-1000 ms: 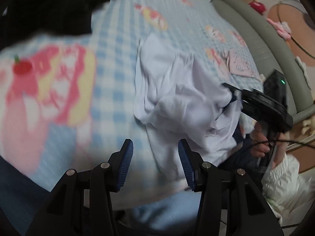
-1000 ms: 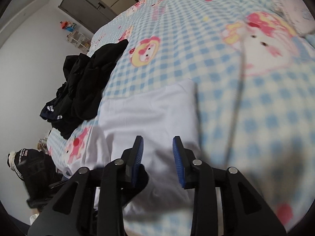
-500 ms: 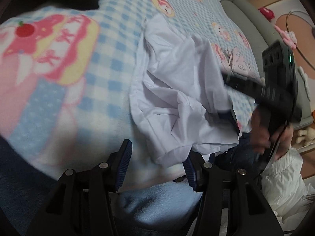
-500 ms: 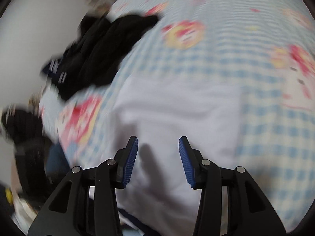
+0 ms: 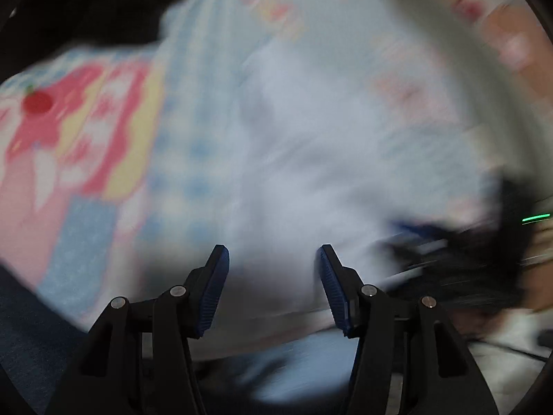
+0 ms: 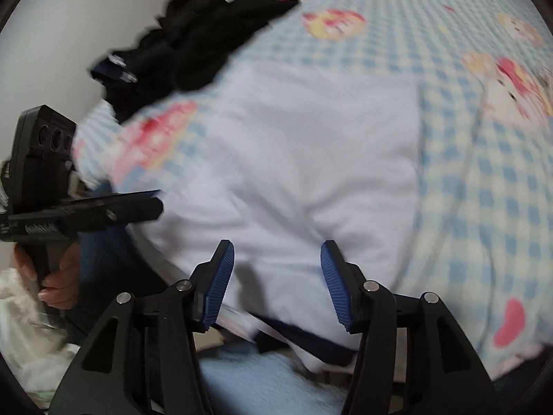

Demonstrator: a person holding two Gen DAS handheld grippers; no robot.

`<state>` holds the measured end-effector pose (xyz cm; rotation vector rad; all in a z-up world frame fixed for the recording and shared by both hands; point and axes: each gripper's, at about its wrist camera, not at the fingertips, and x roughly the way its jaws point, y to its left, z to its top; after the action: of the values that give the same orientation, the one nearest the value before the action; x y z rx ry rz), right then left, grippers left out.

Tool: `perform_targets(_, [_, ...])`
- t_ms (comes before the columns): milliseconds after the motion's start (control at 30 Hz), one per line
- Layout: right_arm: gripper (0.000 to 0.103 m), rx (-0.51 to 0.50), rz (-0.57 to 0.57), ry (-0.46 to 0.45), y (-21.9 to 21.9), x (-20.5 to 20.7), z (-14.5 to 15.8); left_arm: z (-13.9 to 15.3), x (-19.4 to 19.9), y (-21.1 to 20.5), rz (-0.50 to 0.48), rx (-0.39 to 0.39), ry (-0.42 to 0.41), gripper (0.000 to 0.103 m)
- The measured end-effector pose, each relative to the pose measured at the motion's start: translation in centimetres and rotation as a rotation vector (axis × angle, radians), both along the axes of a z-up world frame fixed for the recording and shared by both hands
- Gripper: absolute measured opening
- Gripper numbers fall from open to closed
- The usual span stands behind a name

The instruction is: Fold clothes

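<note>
— What's nearest on my right wrist view?

— My right gripper (image 6: 277, 276), at the bottom centre of the frame, fingers spread wide with nothing between the blue pads. Just beyond the tips lies the white garment (image 6: 304, 159), filling the middle of the frame on the checked bedsheet (image 6: 484, 180).

— Which way does it run?

— Its long axis goes from the bottom of the frame, where a dark trimmed edge hangs by my fingers, up toward the centre; its far edge lies roughly straight across. I can't tell collar from hem.

— And my left side?

— At the left edge of the same view I see my left gripper (image 6: 157, 204) held side-on in a hand (image 6: 57, 278), its tip touching the garment's left edge. Its own camera is heavily blurred, yet the left fingers (image 5: 216, 288) stand clearly apart, the white cloth in front of them.

— Farther off?

— A black clothes pile (image 6: 207, 41) at the upper left, just beyond the garment's far corner.
</note>
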<state>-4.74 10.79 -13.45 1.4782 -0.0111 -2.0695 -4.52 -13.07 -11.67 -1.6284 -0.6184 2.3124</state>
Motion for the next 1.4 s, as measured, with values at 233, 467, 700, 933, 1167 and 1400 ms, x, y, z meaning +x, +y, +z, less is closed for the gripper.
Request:
perform_targets(233, [0.054, -0.058, -0.127, 0.051, 5.0, -3.5, 2.6, 3.3, -4.4, -1.0, 0.021, 0.049, 0.136, 0.055])
perform_targets(467, [0.061, -0.082, -0.187, 0.002, 4.0, -12.2, 2.3, 0.7, -14.6, -1.2, 0.013, 0.112, 0.072, 0.062])
perform_targets(700, [0.034, -0.029, -0.181, -0.101, 1.9, -17.1, -2.0, -2.9, -17.9, 1.5, -0.072, 0.083, -0.013, 0.029])
perform_targets(933, [0.011, -0.127, -0.211, 0.054, 2.8, -17.3, 2.1, 2.6, -19.6, 3.2, -0.083, -0.010, 0.202, 0.018])
perform_targets(1167, [0.011, -0.213, -0.137, 0.303, 4.2, -11.9, 9.1, 8.6, -13.3, 4.2, -0.125, -0.130, 0.517, 0.019])
perform_targets(1400, [0.011, -0.170, 0.033, 0.311, 3.5, -3.6, 7.1, 6.1, -7.3, 2.9, -0.096, -0.139, 0.436, 0.030])
